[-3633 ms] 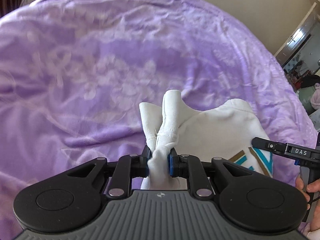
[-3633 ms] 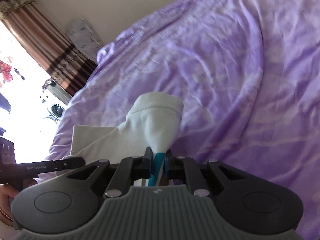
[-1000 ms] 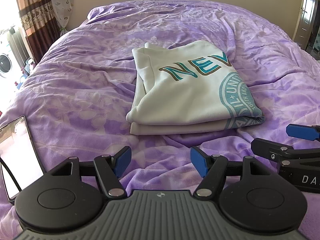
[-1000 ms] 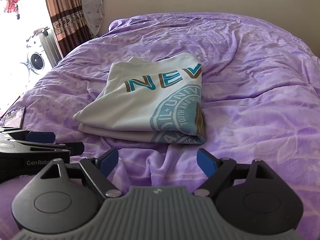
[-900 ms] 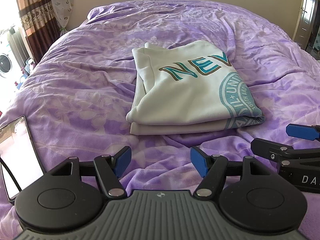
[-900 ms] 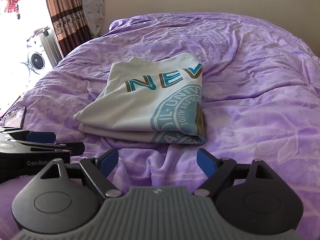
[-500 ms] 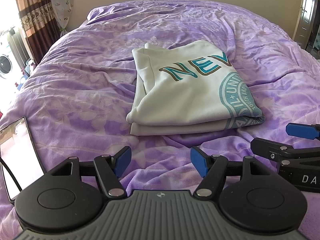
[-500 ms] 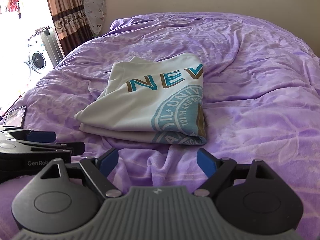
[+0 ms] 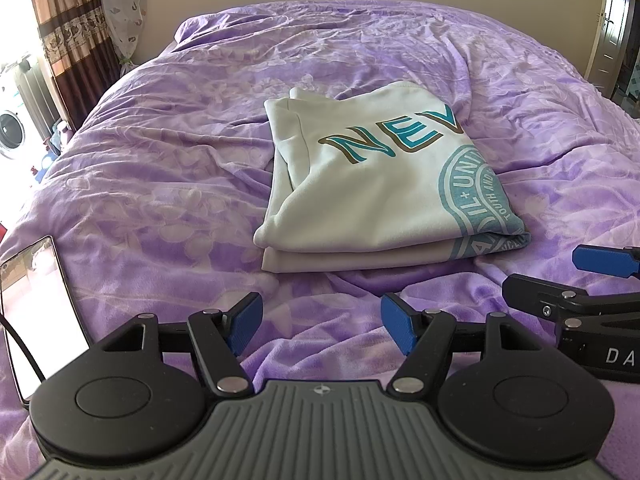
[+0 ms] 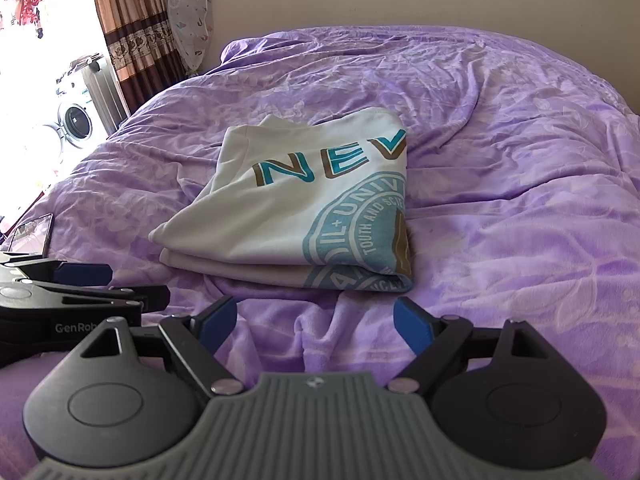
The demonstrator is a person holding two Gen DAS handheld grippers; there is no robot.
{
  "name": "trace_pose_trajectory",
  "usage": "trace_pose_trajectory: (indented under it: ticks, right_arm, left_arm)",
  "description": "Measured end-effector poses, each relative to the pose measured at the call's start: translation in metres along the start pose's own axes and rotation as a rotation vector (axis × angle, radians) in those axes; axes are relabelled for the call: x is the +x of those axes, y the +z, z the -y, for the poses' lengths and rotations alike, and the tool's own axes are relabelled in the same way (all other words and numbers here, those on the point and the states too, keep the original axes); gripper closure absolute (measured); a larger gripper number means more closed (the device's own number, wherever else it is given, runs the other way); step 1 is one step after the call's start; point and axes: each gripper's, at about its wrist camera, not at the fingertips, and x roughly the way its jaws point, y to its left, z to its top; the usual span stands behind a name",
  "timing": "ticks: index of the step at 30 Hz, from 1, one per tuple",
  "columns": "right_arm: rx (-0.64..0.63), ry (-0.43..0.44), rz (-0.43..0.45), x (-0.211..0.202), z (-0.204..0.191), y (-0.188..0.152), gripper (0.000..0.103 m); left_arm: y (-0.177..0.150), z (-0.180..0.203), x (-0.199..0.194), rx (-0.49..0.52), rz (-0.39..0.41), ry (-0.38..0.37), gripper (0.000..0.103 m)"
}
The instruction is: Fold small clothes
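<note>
A white shirt (image 9: 380, 184) with teal "NEV" lettering and a round teal print lies folded in a neat rectangle on the purple bedspread (image 9: 180, 168). It also shows in the right wrist view (image 10: 304, 208). My left gripper (image 9: 322, 322) is open and empty, held back from the shirt's near edge. My right gripper (image 10: 316, 326) is open and empty too, also short of the near edge. The right gripper shows at the right of the left wrist view (image 9: 580, 292), and the left gripper at the left of the right wrist view (image 10: 80, 292).
A phone (image 9: 36, 312) with a cable lies on the bedspread at the near left; it also shows in the right wrist view (image 10: 32, 232). Curtains (image 10: 128, 28) and a washing machine (image 10: 76, 120) stand at the left, a door (image 9: 612, 28) at the right.
Since 3.6 s ago both grippers let go of the white cloth and drew back; the shirt now lies folded. Over the last second almost nothing moved.
</note>
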Motion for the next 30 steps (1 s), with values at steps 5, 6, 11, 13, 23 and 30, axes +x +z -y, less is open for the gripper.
trace_pose_trajectory:
  ticks: [5,6,11,13,23,30]
  right_arm:
    - [0.001,0.0,0.0,0.0001,-0.0001,-0.0002,0.021]
    - [0.001,0.0,0.0,0.0001,-0.0002,-0.0002,0.021]
    - [0.001,0.0,0.0,0.0003,-0.0006,-0.0002,0.021]
    - [0.001,0.0,0.0,0.0003,-0.0006,-0.0002,0.021]
    - [0.002,0.001,0.0,-0.0001,-0.0006,-0.0003,0.021]
    - [0.002,0.0,0.001,-0.0001,-0.0004,-0.0006,0.021]
  left_arm:
    - [0.0001,0.0001,-0.0002,0.001,0.0,0.001,0.024]
    - [0.0,0.0,-0.0003,0.001,0.0,0.001,0.024]
    - [0.0001,0.0003,-0.0004,0.001,0.0,0.001,0.024]
    - [-0.0001,0.0005,-0.0008,0.002,0.001,0.002,0.024]
    - [0.0002,0.0009,-0.0013,0.008,0.005,0.007,0.024]
    - [0.0005,0.0008,-0.003,0.016,0.011,0.006,0.024]
